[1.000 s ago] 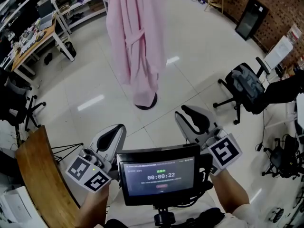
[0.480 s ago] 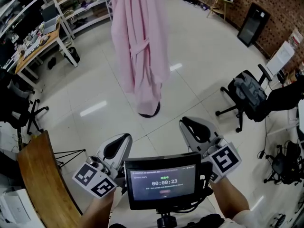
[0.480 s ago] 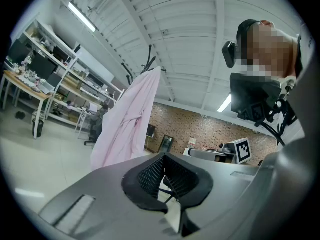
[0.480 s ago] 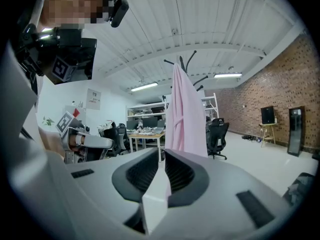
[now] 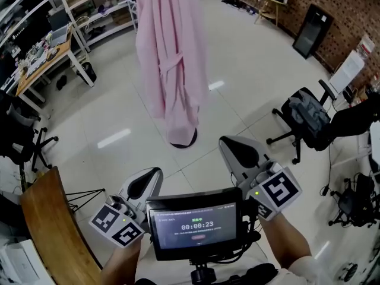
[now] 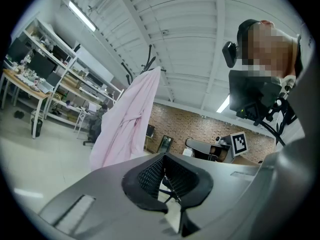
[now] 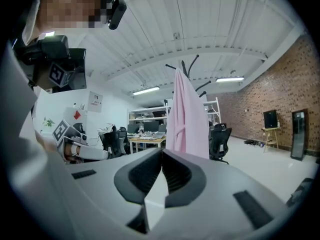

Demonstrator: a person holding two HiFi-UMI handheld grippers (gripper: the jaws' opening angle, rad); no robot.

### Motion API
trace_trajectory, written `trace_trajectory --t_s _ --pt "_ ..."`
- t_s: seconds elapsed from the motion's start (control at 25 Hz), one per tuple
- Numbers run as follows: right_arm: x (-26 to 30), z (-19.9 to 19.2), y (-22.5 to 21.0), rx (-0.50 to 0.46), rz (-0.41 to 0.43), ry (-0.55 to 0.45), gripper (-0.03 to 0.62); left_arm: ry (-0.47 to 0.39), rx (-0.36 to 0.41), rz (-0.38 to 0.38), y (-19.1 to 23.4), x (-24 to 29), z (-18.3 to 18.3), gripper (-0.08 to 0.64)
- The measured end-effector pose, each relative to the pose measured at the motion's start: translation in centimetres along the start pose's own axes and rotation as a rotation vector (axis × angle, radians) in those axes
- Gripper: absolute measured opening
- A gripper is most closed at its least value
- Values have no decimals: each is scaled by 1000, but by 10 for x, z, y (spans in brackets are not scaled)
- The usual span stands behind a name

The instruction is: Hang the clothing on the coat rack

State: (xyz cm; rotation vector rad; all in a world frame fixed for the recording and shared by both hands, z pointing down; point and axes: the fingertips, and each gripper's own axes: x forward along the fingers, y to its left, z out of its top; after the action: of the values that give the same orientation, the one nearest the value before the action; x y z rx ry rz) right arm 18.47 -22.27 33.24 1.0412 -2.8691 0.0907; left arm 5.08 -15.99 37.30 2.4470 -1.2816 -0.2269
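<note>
Two grippers sit low in the head view, either side of a small screen (image 5: 195, 225) mounted between them, and both point across the floor (image 5: 249, 70) toward the coat rack (image 5: 183, 138). The left gripper (image 5: 145, 180) is closed, its ribbed pads meeting with nothing between them. The right gripper (image 5: 237, 150) has just been closing; its pads now meet as well, and they hold nothing. The pink robe (image 5: 169, 58) hangs on the rack, well apart from both grippers. It drapes down the pole, its hem just above the round dark base, which shows beneath it. In the two gripper views the rack's bare hooks stick out above the robe's top. Pale tiled floor lies open between the grippers and the base, and it runs wide to the right of the robe. A black office chair (image 5: 306, 114) stands at the right edge of that open stretch, with a brick wall (image 5: 350, 10) beyond it. At the lower left, the curved edge of a wooden bench (image 5: 50, 230) comes near the left gripper. Farther left, a cluttered bench (image 5: 44, 49) and white shelving (image 5: 101, 5) line the room's edge.
</note>
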Motion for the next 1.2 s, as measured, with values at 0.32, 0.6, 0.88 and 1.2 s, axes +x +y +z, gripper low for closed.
trace_trajectory --t_s 0.32,0.6,0.88,1.2 --pt "4 2 3 -25 10 12 6 3 -5 2 2 -4 2 2" --pt "5 -1 4 -26 13 29 6 9 -7 -2 3 -2 1 2" --pt "3 -3 2 -24 6 31 6 15 -13 -14 1 -1 -2 2" --pt "6 -9 -1 -15 2 39 6 19 -21 -18 5 1 -6 2"
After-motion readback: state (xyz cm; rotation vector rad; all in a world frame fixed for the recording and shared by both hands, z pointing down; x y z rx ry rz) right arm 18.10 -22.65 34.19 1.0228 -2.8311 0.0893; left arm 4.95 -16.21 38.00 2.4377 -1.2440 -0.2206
